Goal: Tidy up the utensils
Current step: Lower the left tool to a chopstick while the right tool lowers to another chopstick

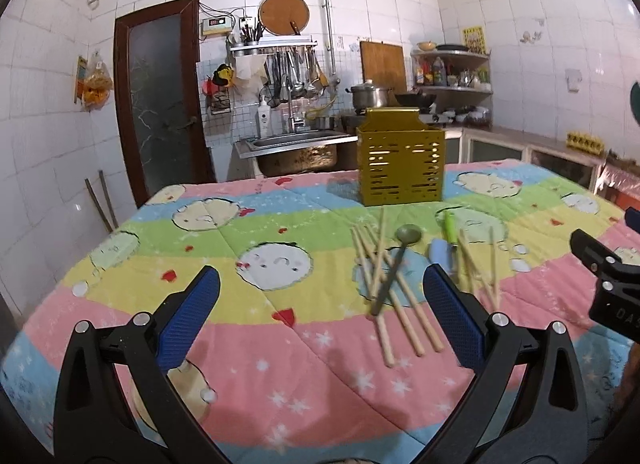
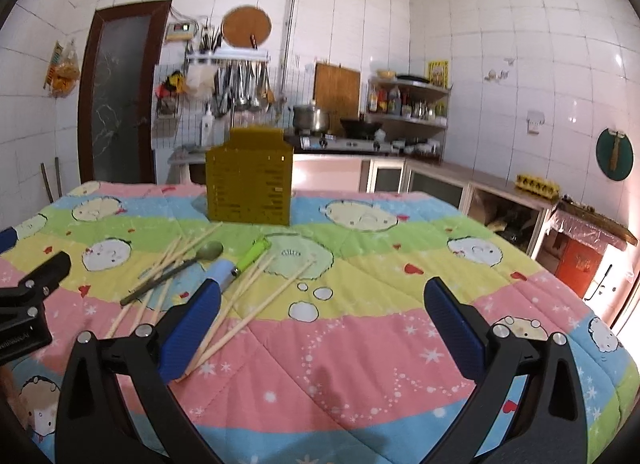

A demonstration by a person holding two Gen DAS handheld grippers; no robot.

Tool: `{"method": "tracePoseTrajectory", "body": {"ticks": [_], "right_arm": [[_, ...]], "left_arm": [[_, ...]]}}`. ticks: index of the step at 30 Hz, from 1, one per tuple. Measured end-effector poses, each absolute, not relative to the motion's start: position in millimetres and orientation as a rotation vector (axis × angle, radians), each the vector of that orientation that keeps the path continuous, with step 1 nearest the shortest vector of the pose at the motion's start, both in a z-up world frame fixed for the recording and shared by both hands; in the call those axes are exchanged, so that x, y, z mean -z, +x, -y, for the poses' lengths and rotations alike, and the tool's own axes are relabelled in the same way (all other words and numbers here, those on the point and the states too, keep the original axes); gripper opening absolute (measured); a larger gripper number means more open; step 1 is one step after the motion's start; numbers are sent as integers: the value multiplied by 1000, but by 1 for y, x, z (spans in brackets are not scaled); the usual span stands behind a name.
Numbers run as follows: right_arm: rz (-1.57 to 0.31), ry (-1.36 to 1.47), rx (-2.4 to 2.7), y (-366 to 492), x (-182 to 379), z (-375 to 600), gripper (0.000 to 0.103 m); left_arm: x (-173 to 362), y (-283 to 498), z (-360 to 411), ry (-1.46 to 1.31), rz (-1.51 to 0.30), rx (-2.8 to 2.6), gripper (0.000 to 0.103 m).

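Note:
A yellow slotted utensil holder (image 1: pixel 401 162) (image 2: pixel 249 189) stands upright at the far side of the table. In front of it lie several wooden chopsticks (image 1: pixel 400 304) (image 2: pixel 244 304), a green spoon with a dark handle (image 1: pixel 394 264) (image 2: pixel 176 270) crossing them, and a green-handled peeler with a pale blue cover (image 1: pixel 446 242) (image 2: pixel 240 262). My left gripper (image 1: pixel 320 320) is open above the cloth, just left of the utensils. My right gripper (image 2: pixel 320 324) is open too, with the utensils at its left finger (image 2: pixel 192 328). Each gripper shows at the edge of the other's view.
A quilted cloth in pastel stripes with cartoon prints (image 1: pixel 224 248) (image 2: pixel 380 264) covers the table. Behind it are a steel sink (image 1: pixel 296 144), a stove with a pot (image 2: pixel 312 120) and wok, shelves, and a brown door (image 1: pixel 158 100).

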State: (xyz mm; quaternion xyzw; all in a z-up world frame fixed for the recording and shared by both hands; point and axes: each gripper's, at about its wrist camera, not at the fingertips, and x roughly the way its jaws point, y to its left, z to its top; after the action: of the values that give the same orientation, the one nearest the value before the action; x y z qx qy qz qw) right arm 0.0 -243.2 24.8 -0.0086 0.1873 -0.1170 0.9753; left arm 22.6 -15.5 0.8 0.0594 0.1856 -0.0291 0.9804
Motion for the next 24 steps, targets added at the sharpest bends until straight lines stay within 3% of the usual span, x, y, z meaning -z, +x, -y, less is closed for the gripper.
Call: {"method": "tracePoseTrajectory", "body": {"ticks": [13,24], "right_arm": [[-599,12,277,88,-17,258,99],[-755,11,337,149,9,267,99]], "left_arm": [[-1,131,1,94,-650,105,98],[17,194,20,104,-781,201,98]]}}
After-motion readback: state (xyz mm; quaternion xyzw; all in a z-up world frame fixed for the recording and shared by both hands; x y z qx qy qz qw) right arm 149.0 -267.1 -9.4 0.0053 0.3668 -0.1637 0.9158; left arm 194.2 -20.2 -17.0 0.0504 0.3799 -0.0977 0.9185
